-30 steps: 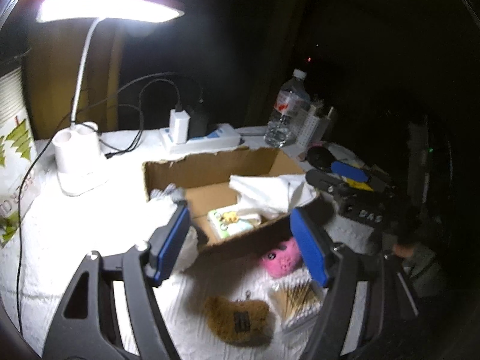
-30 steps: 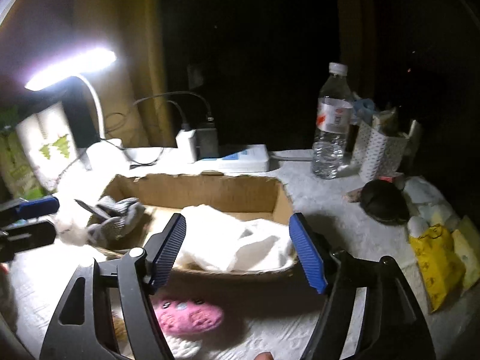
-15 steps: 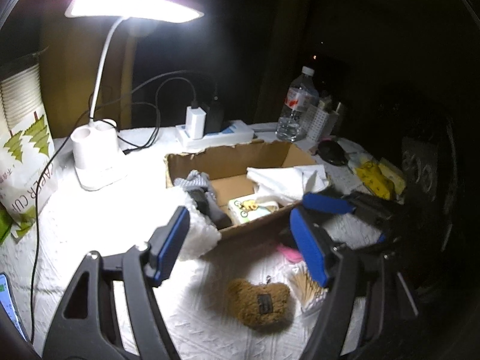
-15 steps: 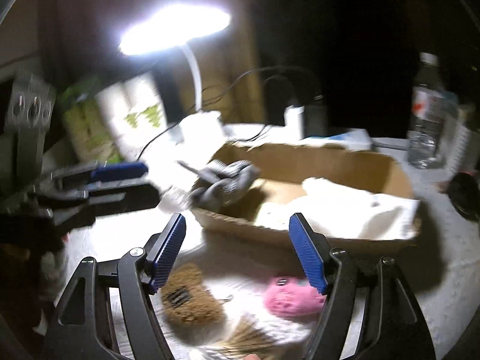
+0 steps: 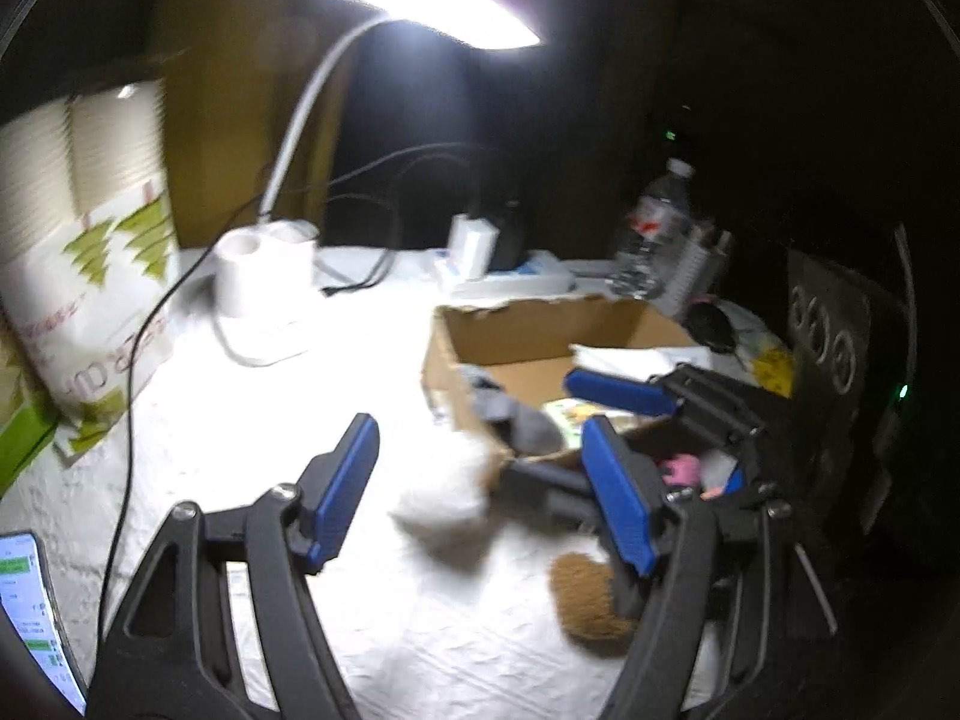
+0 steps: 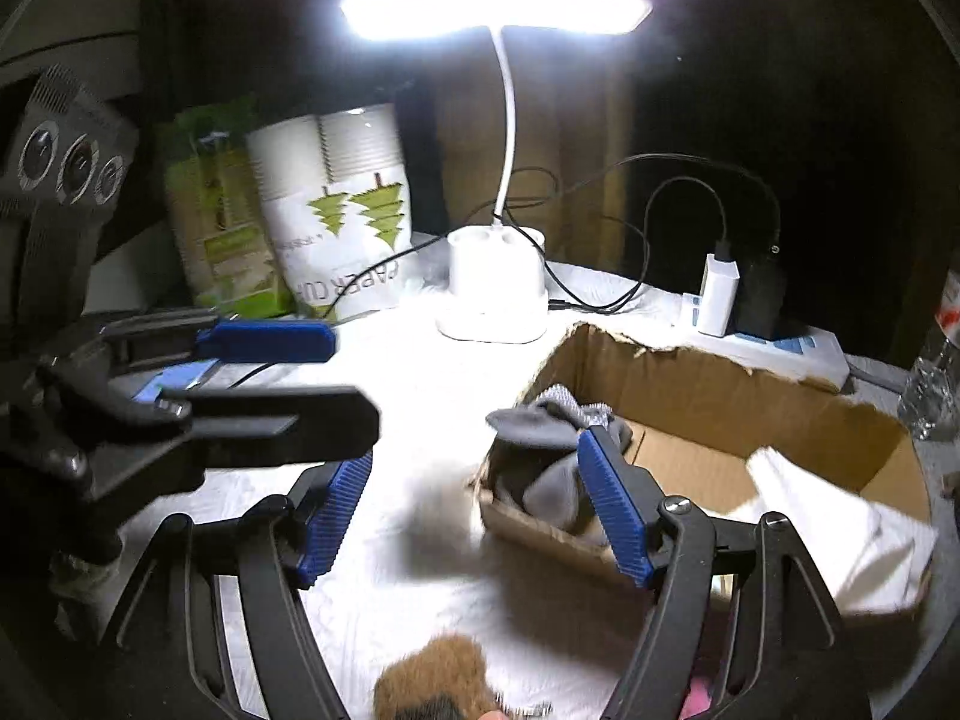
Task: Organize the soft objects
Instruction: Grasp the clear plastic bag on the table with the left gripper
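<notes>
A torn cardboard box (image 5: 540, 324) holds a grey sock (image 5: 522, 420) draped over its near left corner and a white cloth (image 6: 840, 528). A blurred white fluffy thing (image 5: 444, 498) lies on the white cover just outside that corner. A brown plush (image 5: 588, 600) and a pink plush (image 5: 681, 468) lie in front of the box. My left gripper (image 5: 480, 498) is open, hanging above the cover short of the fluffy thing. My right gripper (image 6: 474, 510) is open too, over the box's left corner beside the sock (image 6: 558, 450), with the brown plush (image 6: 432, 684) under it. Neither holds anything.
A lit desk lamp (image 6: 498, 294) stands behind the box, beside a power strip (image 6: 780, 348) with chargers and loose cables. A bag of paper cups (image 5: 78, 276) is at the left, a water bottle (image 5: 657, 234) at the back right, a lit phone (image 5: 30, 612) near the front left.
Both views have swung left. My right gripper crossed from the box's middle to its left corner, close to my left gripper. Both stayed open and took hold of nothing.
</notes>
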Available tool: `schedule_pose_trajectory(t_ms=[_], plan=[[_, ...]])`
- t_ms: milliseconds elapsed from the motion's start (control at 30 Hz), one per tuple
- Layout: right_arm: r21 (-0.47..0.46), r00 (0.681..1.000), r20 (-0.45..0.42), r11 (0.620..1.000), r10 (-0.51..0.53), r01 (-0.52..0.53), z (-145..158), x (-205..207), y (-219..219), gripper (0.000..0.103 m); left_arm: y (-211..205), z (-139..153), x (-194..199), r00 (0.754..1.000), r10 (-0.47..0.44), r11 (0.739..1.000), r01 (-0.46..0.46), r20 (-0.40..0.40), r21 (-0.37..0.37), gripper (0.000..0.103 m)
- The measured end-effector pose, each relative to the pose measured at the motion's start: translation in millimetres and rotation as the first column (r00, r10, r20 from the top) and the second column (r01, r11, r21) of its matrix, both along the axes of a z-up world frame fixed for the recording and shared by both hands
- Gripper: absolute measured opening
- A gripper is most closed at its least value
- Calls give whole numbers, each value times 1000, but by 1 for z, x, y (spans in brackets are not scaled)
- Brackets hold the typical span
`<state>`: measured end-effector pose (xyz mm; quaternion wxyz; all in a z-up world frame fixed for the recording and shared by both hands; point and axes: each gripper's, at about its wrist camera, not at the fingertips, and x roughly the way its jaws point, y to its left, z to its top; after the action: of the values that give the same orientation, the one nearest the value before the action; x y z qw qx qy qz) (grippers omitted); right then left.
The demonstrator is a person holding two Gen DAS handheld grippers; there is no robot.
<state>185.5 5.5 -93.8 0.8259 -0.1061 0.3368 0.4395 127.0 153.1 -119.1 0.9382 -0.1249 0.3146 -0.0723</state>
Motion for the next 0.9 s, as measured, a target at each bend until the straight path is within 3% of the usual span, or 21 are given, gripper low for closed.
schedule_pose_trajectory(t_ms=[167,267,567,900], plan=[[-57,1000,-14,998,-12,11,-9,8,18,73,33,-23,6,995,77,997,-79,-63,-24,71],[-74,1000,-21,997,-18,17,-13,8,20,71,43,-37,9,992,76,995,-81,-96,-49,71],[-103,993,-7,988,-117,116,-7,14,-6,71,16,-55,33,989,-58,998,55,-134,-23,72],[-82,989,0,985,-150,149,-1,15,-33,71,-6,-67,45,987,-96,995,99,-129,13,72]])
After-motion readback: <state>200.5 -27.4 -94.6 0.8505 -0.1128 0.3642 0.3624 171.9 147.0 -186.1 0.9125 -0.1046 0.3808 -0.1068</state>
